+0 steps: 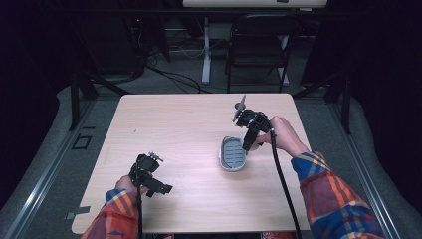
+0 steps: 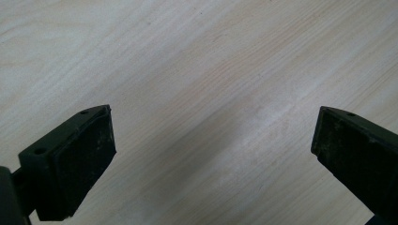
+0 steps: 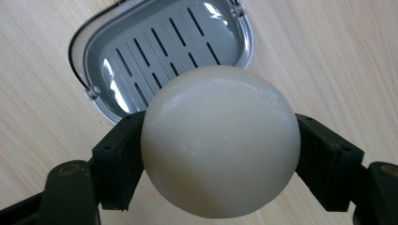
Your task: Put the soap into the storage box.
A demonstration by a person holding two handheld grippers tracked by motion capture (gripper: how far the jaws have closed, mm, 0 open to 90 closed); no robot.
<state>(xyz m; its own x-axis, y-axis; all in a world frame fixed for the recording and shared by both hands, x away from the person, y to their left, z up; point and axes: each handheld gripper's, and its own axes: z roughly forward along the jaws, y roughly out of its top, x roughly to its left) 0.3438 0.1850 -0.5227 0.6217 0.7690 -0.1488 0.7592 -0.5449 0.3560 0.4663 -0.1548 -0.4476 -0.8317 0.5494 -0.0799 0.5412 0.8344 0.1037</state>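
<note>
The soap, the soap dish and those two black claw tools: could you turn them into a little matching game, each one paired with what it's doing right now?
Things:
1. round white soap
2. grey slotted soap dish
3. left gripper
4. right gripper

States:
A. jaws wide apart over bare wood, holding nothing
B. lying empty on the table
C. clamped between two black jaws, above the table
D. shut on something round, beside the dish

Pairs: 1-C, 2-B, 3-A, 4-D
</note>
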